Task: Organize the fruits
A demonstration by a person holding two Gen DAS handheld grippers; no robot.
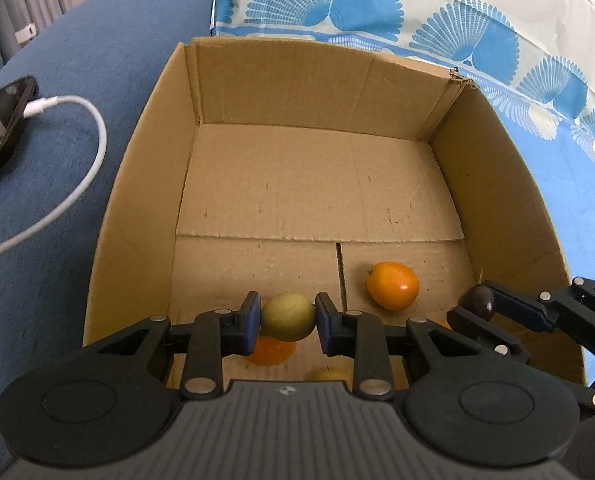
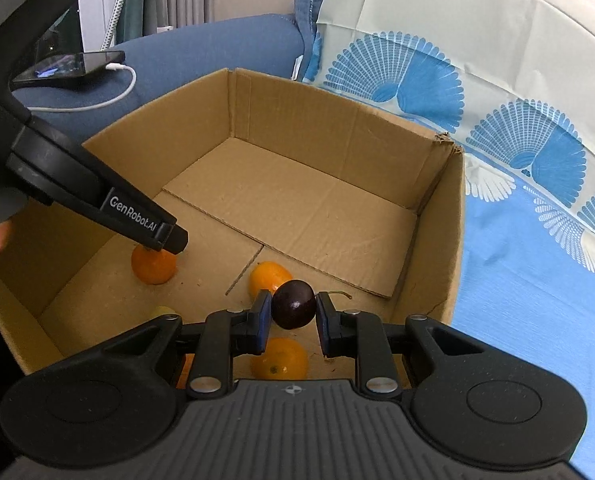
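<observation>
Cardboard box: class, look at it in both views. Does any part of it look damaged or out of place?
Yes. The cardboard box has a torn, frayed far right top corner, where the rim is ragged; the same tear shows in the left wrist view. The oranges inside lie loose, unspilled.

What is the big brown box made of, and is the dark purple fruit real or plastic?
The box looks like plain corrugated cardboard: matte tan, creased folds, a frayed torn corner. The dark purple fruit in the right gripper has smooth, glossy skin with a bright highlight; real or plastic cannot be told.
</observation>
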